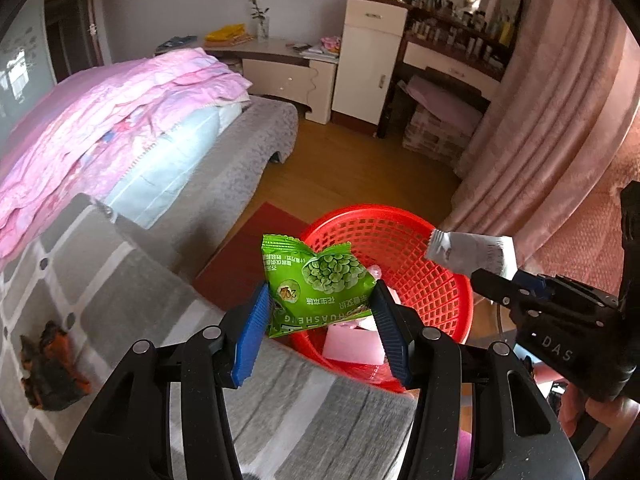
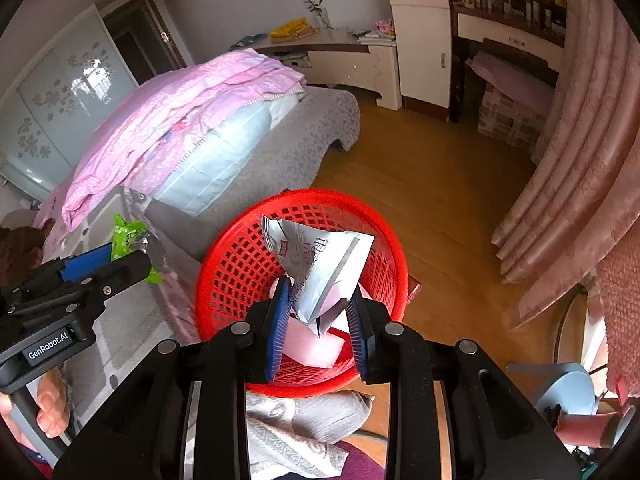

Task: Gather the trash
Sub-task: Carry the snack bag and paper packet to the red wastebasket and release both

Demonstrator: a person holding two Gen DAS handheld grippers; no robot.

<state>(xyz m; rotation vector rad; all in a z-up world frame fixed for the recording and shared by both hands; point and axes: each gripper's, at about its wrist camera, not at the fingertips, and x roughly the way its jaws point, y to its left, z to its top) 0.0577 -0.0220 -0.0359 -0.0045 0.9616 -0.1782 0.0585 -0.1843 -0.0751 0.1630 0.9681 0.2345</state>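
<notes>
My left gripper (image 1: pixel 320 300) is shut on a green snack packet (image 1: pixel 318 280), held just above the near rim of a red mesh basket (image 1: pixel 400 236). My right gripper (image 2: pixel 320 300) is shut on a crumpled silver-white wrapper (image 2: pixel 324 268), hanging over the red basket (image 2: pixel 240 256). Pink and white trash lies in the basket's bottom. In the left wrist view the right gripper (image 1: pixel 496 276) comes in from the right with the silver wrapper (image 1: pixel 472 254) over the far rim. In the right wrist view the left gripper (image 2: pixel 132 256) shows at the left with the green packet (image 2: pixel 128 236).
A grey patterned bed cover (image 1: pixel 120 280) lies left of the basket, with a dark orange scrap (image 1: pixel 52 364) on it. A pink quilt (image 1: pixel 100 120) covers the bed behind. Wooden floor (image 2: pixel 440 200), a pink curtain (image 2: pixel 580 160) and a white cabinet (image 1: pixel 368 64) lie beyond. A hand (image 2: pixel 52 412) holds the left gripper.
</notes>
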